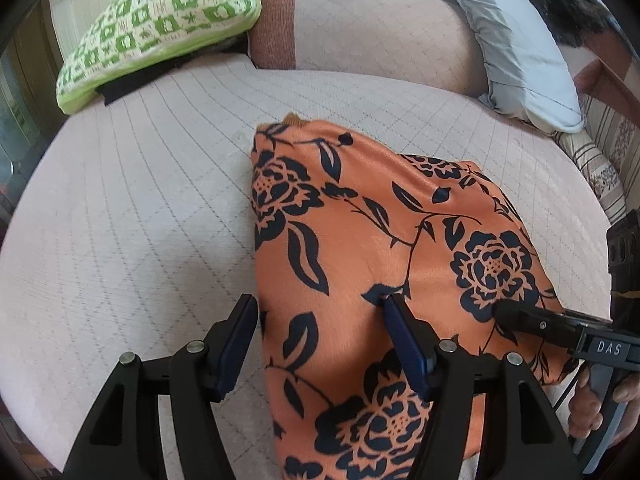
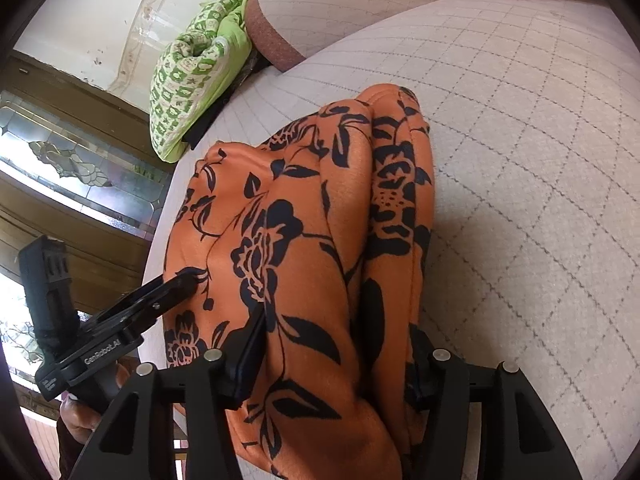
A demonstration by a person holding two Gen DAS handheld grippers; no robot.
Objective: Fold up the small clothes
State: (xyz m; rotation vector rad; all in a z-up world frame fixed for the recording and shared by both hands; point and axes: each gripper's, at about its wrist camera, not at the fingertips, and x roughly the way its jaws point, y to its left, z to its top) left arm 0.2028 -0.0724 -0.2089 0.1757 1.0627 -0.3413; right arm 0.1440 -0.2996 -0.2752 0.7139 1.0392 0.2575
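An orange garment with black flower print (image 1: 380,240) (image 2: 312,220) lies folded into a thick bundle on a pale quilted mattress (image 1: 140,220) (image 2: 520,160). My left gripper (image 1: 322,340) is open above the bundle's near left edge; its left finger is over bare mattress and its right finger over the cloth. My right gripper (image 2: 336,368) is open and straddles the bundle's near end. Cloth fills the gap and hides most of its right finger. One finger (image 1: 520,316) of the right gripper rests on the cloth in the left wrist view. The left gripper's finger (image 2: 184,282) touches the cloth's left side.
A green-and-white patterned cushion (image 1: 160,28) (image 2: 188,80) lies at the far left corner beside a padded bolster (image 1: 360,28). A grey pillow (image 1: 520,60) and something dark and furry (image 1: 568,8) are at the far right. A person's hand (image 1: 600,400) holds the right gripper. A wood-and-glass door (image 2: 80,160) stands left.
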